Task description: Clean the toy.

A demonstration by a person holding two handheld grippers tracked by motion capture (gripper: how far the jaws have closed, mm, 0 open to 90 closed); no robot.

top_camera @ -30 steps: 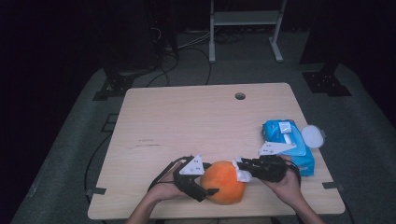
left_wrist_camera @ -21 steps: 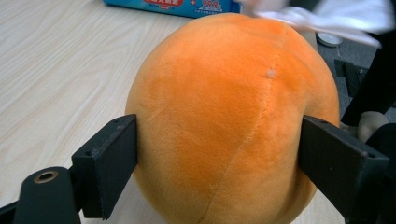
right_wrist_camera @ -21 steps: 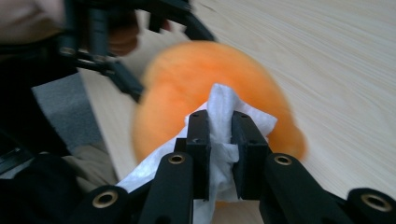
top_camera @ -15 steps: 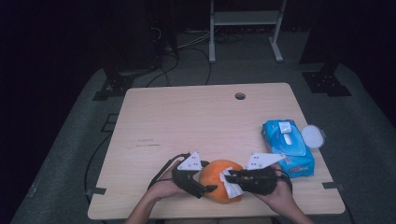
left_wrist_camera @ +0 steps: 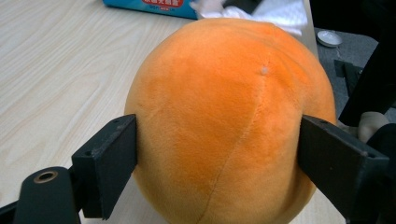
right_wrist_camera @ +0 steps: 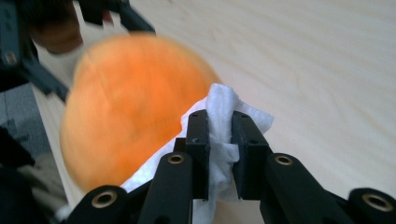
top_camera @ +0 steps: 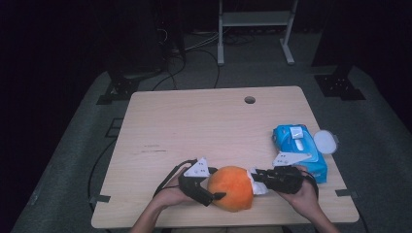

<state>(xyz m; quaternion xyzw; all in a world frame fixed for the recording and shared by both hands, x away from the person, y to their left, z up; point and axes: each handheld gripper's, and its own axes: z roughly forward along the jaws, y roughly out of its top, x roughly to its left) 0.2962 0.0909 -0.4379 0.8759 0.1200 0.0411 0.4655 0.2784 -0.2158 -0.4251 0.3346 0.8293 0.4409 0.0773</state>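
Observation:
A round orange plush ball (top_camera: 232,187) rests near the table's front edge. My left gripper (top_camera: 210,190) is shut on it, with one pad (left_wrist_camera: 109,161) on each side of the ball (left_wrist_camera: 224,126). My right gripper (top_camera: 256,176) comes in from the right, shut on a crumpled white wipe (right_wrist_camera: 223,126). The wipe (top_camera: 256,183) lies against the right side of the ball (right_wrist_camera: 126,102).
A blue pack of wet wipes (top_camera: 299,148) lies at the right of the wooden table (top_camera: 204,126), its white lid (top_camera: 324,141) flipped open. A cable hole (top_camera: 249,100) sits near the far edge. Black stands and cables stand on the floor beyond.
My right gripper swung in over the ball with the wipe, then drew back to the ball's right side. The left gripper and the ball stayed put.

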